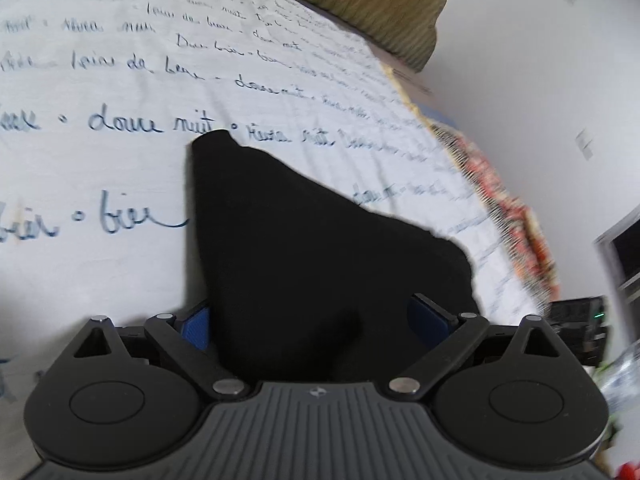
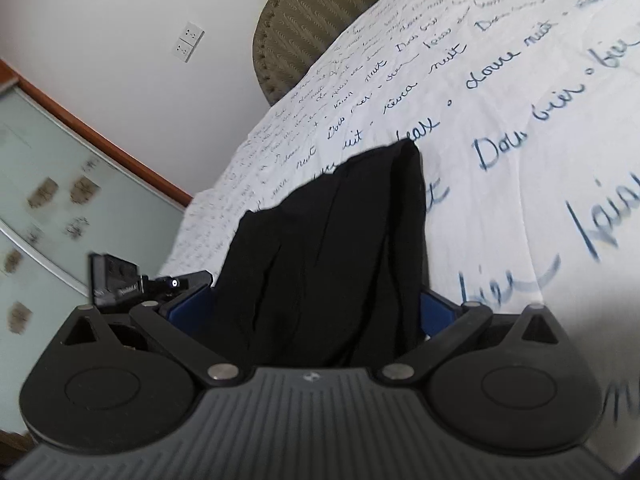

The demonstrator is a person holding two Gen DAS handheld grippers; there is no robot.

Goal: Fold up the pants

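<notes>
White script-printed bedsheet (image 1: pixel 120 168), black pants (image 1: pixel 304 248) bunched between both grippers' jaws

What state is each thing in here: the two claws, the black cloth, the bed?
Left gripper: shut on the pants.
Right gripper: shut on the pants.
Pants: black, bunched, held in both grippers.
Bed sheet: white with script, spread flat.

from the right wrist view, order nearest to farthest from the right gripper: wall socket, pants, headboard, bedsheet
1. pants: between the fingers of the right gripper, hanging ahead.
2. bedsheet: just beyond and right of the pants, stretching away.
3. headboard: at the far end of the sheet, top centre.
4. wall socket: on the wall left of the headboard; about as far as the headboard, too close to call.
</notes>
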